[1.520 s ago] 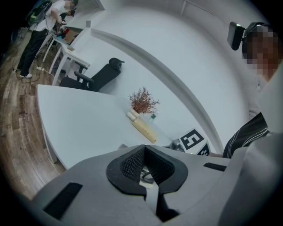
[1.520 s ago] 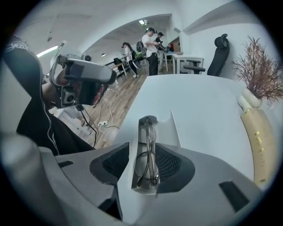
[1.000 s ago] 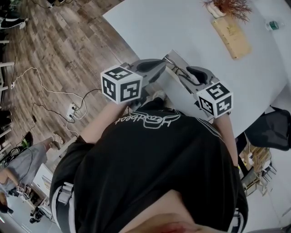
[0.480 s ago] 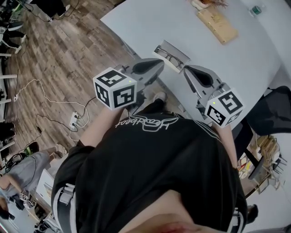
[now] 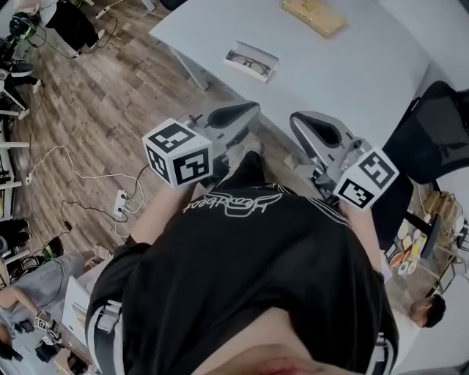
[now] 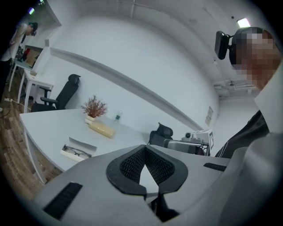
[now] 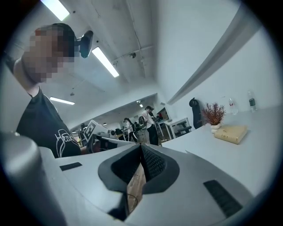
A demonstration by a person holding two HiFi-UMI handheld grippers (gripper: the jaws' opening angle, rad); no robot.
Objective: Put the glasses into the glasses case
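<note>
**First speaker:** What sits nearest the camera?

**Second speaker:** A person's black shirt (image 5: 242,278) fills the lower frame. Just beyond it the person holds the left gripper (image 5: 253,108) and the right gripper (image 5: 295,119) side by side, close to the body; both hang over the wooden floor (image 5: 95,88), short of the table's edge.

**First speaker:** How do the jaws stand?

**Second speaker:** In its own view the left gripper's jaws meet at the tips, with nothing between them; the right gripper's jaws are pressed together too, and they are just as empty.

**First speaker:** And where are the glasses?

**Second speaker:** Farther off, on the white table (image 5: 352,73). The glasses (image 5: 250,64) lie inside the open glasses case (image 5: 260,53), whose lid stands up behind them; the case rests near the table's left edge, well apart from both grippers.

**First speaker:** Anything beyond that?

**Second speaker:** A wooden block (image 5: 314,15) lies past the case, at the top of the head view; the left gripper view shows a potted plant (image 6: 93,108) just behind the block. A dark office chair (image 5: 432,132) stands at the table's right side.
</note>
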